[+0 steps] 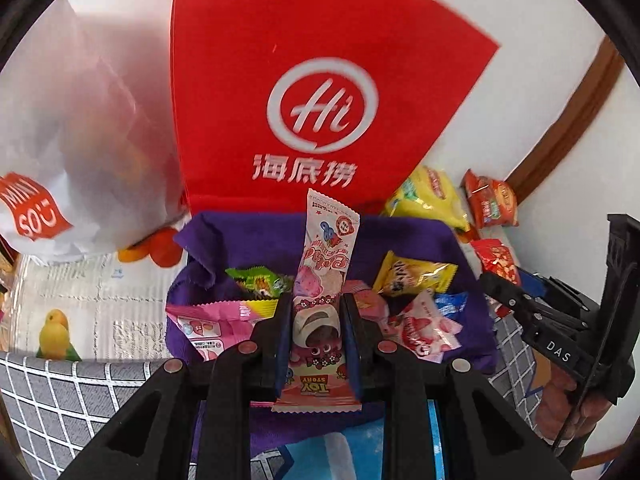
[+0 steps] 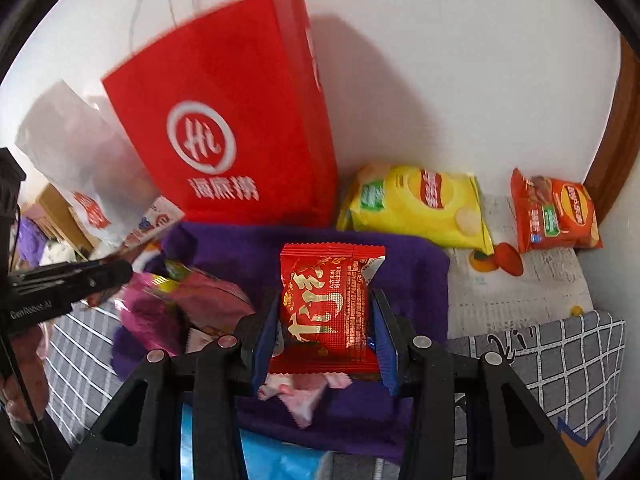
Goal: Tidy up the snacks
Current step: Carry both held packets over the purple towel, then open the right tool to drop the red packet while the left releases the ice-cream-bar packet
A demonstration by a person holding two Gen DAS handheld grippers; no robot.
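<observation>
Left wrist view first: we see our left tool (image 1: 316,332) clenched on a long pink Toy Story snack packet (image 1: 320,304), which stands up between the two blue pads and reaches toward the far side. Under it lies a purple cloth (image 1: 404,236) that carries a loose heap of snacks: a green wrapped candy (image 1: 260,282) on the left, a pink packet (image 1: 216,320) near the left pad, a yellow wrapped candy (image 1: 412,276) on the right, and a pink-and-white strawberry packet (image 1: 424,328) just beside the right pad. Far behind the cloth a red paper bag (image 1: 320,80) stands against the wall, with a white plastic bag (image 1: 80,140) on its left. Along the right edge of this view the right tool appears from the side.

From the right wrist view, our right tool (image 2: 326,320) is grasping a red square snack packet (image 2: 330,308), gripped by its two side edges and held over the same purple cloth (image 2: 412,268). A crumpled pink wrapper (image 2: 300,394) lies on the cloth just below the packet, and a magenta packet (image 2: 192,308) sits to the left. To the far right, off the cloth, a yellow chip bag (image 2: 416,204) leans near the wall, and an orange chip bag (image 2: 556,212) stands well apart from it, further right. The red paper bag (image 2: 240,128) stands at the far left of centre. A grey checked mat (image 2: 560,360) covers the near right part of the surface; what that surface is, we cannot tell.
</observation>
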